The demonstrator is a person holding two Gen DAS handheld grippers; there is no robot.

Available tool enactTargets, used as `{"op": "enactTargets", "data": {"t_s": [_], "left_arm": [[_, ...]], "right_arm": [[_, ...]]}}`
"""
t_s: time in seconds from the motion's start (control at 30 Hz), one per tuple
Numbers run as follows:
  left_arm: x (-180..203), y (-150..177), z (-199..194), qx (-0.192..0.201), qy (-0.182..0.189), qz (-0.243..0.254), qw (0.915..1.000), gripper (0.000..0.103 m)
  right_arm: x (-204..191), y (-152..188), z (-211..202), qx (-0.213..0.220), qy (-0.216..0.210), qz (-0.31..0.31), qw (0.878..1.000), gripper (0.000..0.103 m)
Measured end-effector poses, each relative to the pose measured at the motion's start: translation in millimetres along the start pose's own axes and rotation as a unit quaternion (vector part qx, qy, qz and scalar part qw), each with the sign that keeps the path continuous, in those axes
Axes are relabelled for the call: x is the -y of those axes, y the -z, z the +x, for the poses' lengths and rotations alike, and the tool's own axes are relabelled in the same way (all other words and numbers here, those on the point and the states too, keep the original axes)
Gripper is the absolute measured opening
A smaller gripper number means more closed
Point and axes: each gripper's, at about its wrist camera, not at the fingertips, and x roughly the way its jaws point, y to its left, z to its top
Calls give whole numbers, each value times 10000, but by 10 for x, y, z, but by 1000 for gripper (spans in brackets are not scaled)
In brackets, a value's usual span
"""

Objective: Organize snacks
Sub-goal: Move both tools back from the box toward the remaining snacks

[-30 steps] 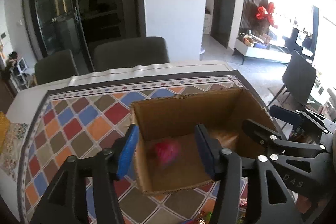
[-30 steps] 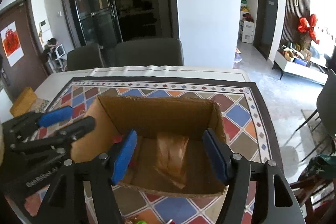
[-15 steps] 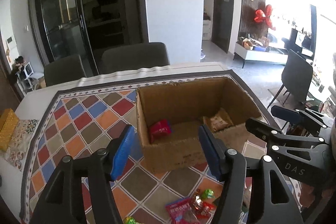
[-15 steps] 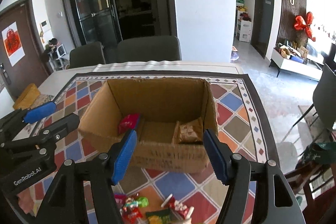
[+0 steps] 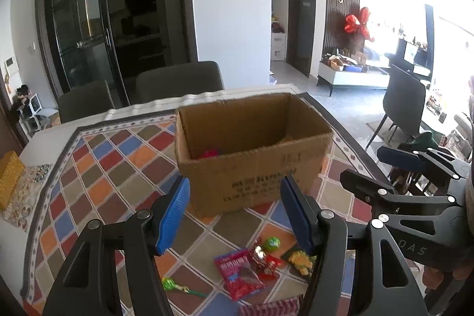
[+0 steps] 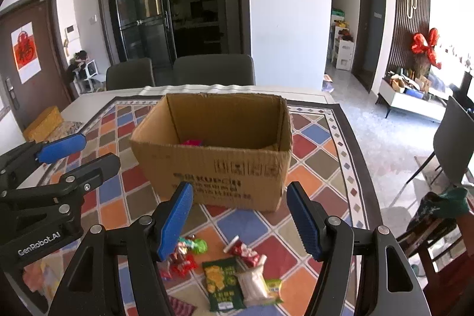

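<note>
We hold both tongs empty, jaws apart: left gripper (image 5: 235, 216), its jaws just widened, right gripper (image 6: 240, 219). Cardboard box (image 6: 219, 156) just beyond fingertips. Loose snacks (image 6: 234, 277) on patterned cloth (image 6: 311, 138) below and between blue pads (image 6: 176, 216).

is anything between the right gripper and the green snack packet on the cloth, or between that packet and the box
Nothing visible blocks either. The right gripper hangs open and empty above the green snack packet, with only small wrappers lying beside it. Between the packet and the cardboard box lies bare patterned cloth, but the box's near wall must be lifted over.
</note>
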Motion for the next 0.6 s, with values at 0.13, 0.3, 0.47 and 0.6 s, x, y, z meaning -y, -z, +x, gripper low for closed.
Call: {"op": "enactTargets", "data": {"t_s": [0.13, 0.3, 0.47, 0.6], "left_arm": [[43, 163, 10, -100, 59, 13, 9999, 63], [85, 342, 45, -249, 144, 47, 9996, 63], [123, 497, 45, -190, 174, 111, 9996, 63], [181, 635, 63, -263, 284, 132, 9992, 63]], "right_arm": [[-2, 158, -71, -18, 93, -88, 9999, 67], [23, 339, -110, -89, 221, -78, 9997, 67], [22, 491, -112, -228, 249, -45, 9994, 67], [18, 650, -89, -361, 205, -48, 9991, 67]]}}
